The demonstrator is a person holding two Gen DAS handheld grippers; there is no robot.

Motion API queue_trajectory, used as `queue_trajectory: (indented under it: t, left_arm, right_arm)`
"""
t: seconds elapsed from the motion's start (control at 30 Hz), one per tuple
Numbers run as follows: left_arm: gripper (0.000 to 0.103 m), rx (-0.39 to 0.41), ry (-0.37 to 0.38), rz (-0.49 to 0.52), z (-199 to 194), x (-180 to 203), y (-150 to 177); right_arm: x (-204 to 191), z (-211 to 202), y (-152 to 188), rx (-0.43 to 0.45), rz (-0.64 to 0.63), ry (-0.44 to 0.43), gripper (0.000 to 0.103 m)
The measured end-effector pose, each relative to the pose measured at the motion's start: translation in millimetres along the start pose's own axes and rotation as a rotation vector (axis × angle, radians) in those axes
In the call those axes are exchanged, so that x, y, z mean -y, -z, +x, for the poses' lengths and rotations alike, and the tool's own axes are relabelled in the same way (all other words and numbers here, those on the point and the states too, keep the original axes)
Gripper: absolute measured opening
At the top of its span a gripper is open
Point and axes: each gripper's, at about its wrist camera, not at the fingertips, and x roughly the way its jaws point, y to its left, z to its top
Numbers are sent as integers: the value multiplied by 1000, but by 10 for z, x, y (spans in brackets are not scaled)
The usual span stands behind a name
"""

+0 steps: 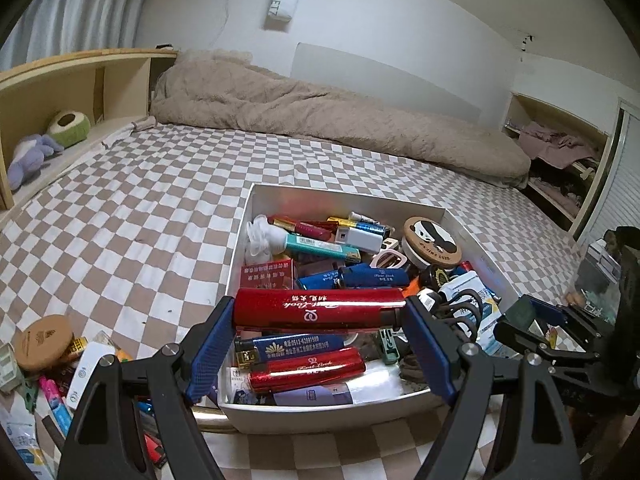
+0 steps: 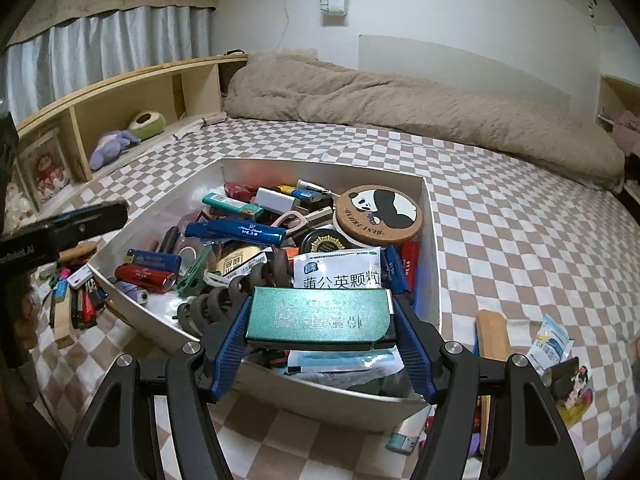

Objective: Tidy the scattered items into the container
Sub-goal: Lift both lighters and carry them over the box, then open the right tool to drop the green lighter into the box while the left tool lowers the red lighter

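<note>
The left gripper [image 1: 320,312] has its jaws closed on a red lighter [image 1: 320,306], held crosswise by its two ends between the blue pads and hanging above the near part of the white box [image 1: 344,198]. The right gripper [image 2: 320,320] likewise has its jaws clamped on a teal lighter [image 2: 318,314], gripped end to end and poised over the box's near right corner.

The box sits on the checked bedsheet [image 1: 140,200] and is already crowded. Inside lie more lighters in blue, red and teal, a round cork coaster with a panda [image 2: 379,209], a white medicine sachet [image 2: 336,272] with printed characters, a coiled black hair tie [image 2: 240,288] and a green clip [image 2: 196,270].

Loose things remain on the bed outside the box. To its left is a small heap [image 1: 60,372] with a second cork coaster [image 1: 44,344], a white lighter and several coloured ones. To its right, in the right wrist view, lie a wooden piece [image 2: 494,332] that may be a comb, though its shape is hard to make out, another sachet [image 2: 552,340] and a few small packets.

A beige duvet [image 1: 320,116] is bunched along the far side of the bed, and a wooden shelf [image 1: 80,76] at the left holds a purple plush toy [image 1: 30,156] and a green one [image 1: 70,126].
</note>
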Motion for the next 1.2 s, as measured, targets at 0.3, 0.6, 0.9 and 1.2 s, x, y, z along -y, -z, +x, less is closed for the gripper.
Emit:
queue_trajectory:
  t: [0.3, 0.6, 0.9, 1.2]
  left_arm:
    - [83, -12, -13, -6, 4, 34, -1]
    - [83, -35, 8, -14, 43, 66, -106]
    - [83, -87, 51, -49, 190, 82, -341]
    - [83, -190, 25, -32, 384, 123, -342]
  right_arm:
    - [77, 38, 22, 3, 20, -38, 69]
    - [83, -37, 62, 0, 25, -74, 69]
    - [104, -91, 115, -6, 37, -94, 70]
    - [134, -133, 130, 2, 40, -113, 70]
